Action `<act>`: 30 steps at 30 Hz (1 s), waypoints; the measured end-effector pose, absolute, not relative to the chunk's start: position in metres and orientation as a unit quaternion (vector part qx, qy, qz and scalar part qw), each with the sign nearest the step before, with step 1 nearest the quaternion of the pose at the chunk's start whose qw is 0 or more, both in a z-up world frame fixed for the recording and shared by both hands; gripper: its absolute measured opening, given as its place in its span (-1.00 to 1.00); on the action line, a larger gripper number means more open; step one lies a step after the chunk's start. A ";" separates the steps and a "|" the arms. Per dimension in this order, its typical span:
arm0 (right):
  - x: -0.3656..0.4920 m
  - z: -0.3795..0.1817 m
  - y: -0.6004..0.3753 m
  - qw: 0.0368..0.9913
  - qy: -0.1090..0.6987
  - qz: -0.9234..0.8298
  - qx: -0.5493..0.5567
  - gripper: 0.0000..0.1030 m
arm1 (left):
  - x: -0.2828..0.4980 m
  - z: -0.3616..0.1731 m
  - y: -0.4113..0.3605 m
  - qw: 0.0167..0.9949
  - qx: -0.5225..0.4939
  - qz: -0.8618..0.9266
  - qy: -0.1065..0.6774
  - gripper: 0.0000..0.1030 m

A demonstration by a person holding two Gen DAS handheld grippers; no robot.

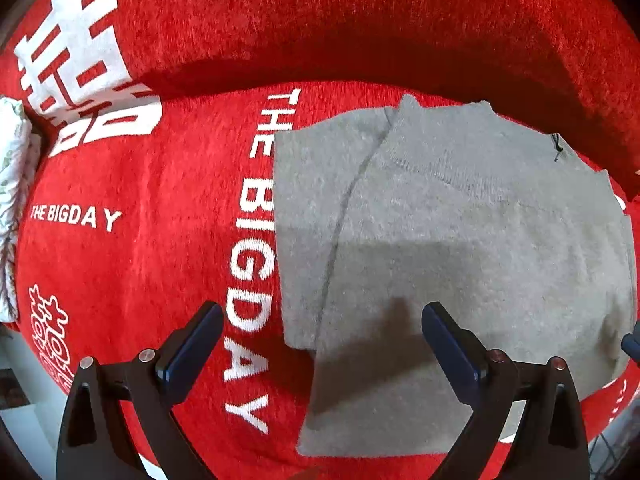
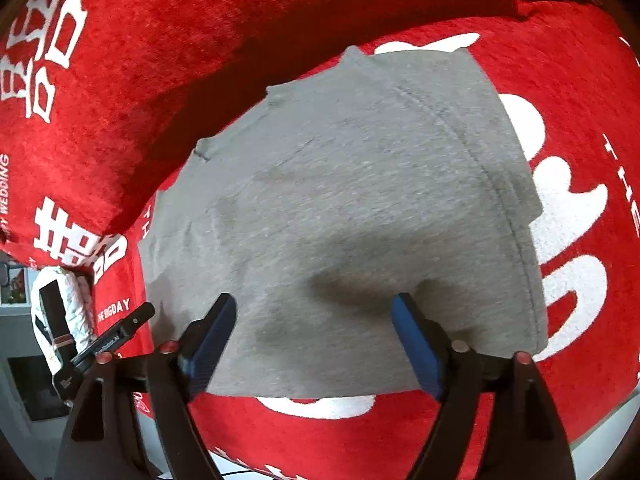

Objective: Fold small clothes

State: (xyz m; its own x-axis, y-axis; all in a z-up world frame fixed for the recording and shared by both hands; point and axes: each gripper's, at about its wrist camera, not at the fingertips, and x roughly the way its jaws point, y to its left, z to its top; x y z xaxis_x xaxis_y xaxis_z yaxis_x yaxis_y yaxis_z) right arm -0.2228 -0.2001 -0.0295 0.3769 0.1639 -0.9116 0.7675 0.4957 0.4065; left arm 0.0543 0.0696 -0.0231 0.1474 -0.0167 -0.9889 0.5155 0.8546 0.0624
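Note:
A small grey knit garment [image 1: 460, 240] lies flat on a red cover, folded with one layer over another along its left side. It also shows in the right wrist view [image 2: 340, 208]. My left gripper [image 1: 322, 320] is open and empty, hovering over the garment's near left edge. My right gripper [image 2: 312, 312] is open and empty, above the garment's near edge. The left gripper's body [image 2: 116, 336] shows at the lower left of the right wrist view.
The red cover [image 1: 140, 220] with white lettering drapes a sofa seat and backrest [image 1: 360, 20]. A white patterned cushion [image 1: 12, 184] sits at the far left. The seat's front edge [image 2: 600, 436] runs just below the grippers.

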 end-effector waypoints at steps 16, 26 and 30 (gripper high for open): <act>-0.203 -0.030 -0.159 0.700 0.545 -0.173 0.428 0.99 | 0.048 -0.026 0.082 0.720 0.201 -0.187 0.637 0.93; -0.204 -0.038 -0.145 0.675 0.540 -0.152 0.478 0.99 | 0.048 -0.028 0.105 0.709 0.181 -0.209 0.649 0.93; -0.202 -0.045 -0.131 0.664 0.528 -0.128 0.515 0.99 | 0.053 -0.029 0.121 0.703 0.154 -0.214 0.660 0.93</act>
State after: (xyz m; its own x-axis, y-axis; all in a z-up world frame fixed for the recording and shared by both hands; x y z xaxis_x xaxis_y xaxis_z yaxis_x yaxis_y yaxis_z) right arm -0.2019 -0.1306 -0.0455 0.4104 0.3727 -0.8323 0.7132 0.4375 0.5476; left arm 0.0529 0.1205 -0.0288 0.0358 -0.0975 -0.9946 0.5055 0.8603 -0.0661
